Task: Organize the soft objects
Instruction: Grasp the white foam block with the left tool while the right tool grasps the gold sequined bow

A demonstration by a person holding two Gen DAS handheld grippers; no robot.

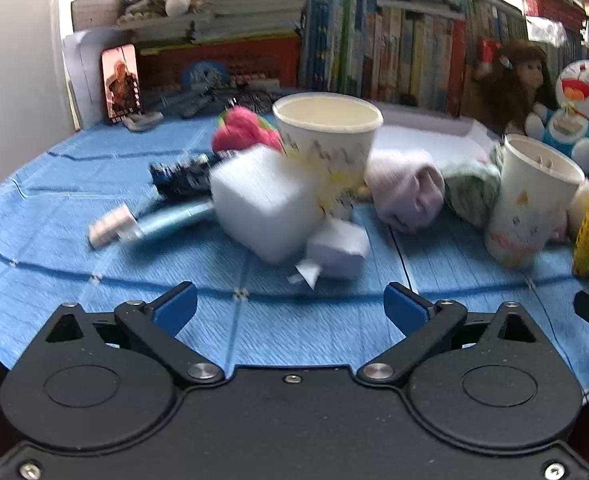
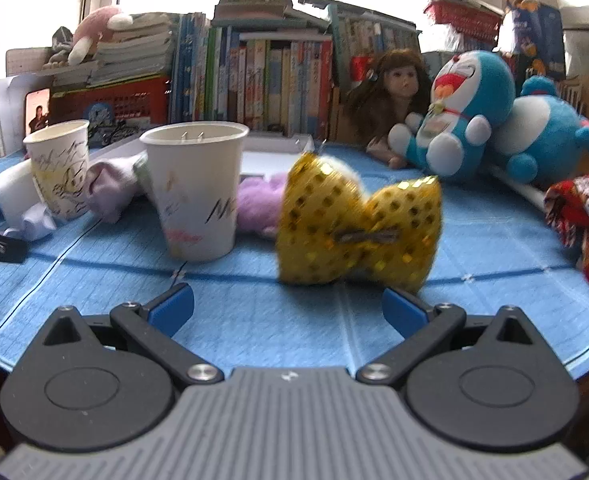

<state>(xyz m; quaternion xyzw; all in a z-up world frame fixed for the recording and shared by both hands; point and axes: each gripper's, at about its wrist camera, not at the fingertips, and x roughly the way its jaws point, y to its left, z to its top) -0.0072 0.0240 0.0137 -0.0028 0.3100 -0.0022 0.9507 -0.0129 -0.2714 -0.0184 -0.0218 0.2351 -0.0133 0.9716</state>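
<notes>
My left gripper (image 1: 290, 304) is open above the blue mat, a little short of a white foam block (image 1: 264, 200) and a crumpled white paper wad (image 1: 336, 250). Behind them stand a paper cup (image 1: 328, 132), a pink plush (image 1: 242, 130), a pale lilac sock roll (image 1: 408, 190) and a green knit piece (image 1: 472, 192). My right gripper (image 2: 288, 306) is open just in front of a yellow sequin bow (image 2: 358, 228). A second paper cup (image 2: 196, 188) stands left of the bow, with a purple fluffy item (image 2: 256, 208) behind it.
A red patterned cloth (image 2: 584, 224) lies at the right. Blue plush toys (image 2: 464, 112) and a doll (image 2: 390, 108) sit at the back before a row of books (image 2: 270, 80). A white tray (image 2: 272, 152) lies behind the cups. A blue tube (image 1: 174, 218) rests at the left.
</notes>
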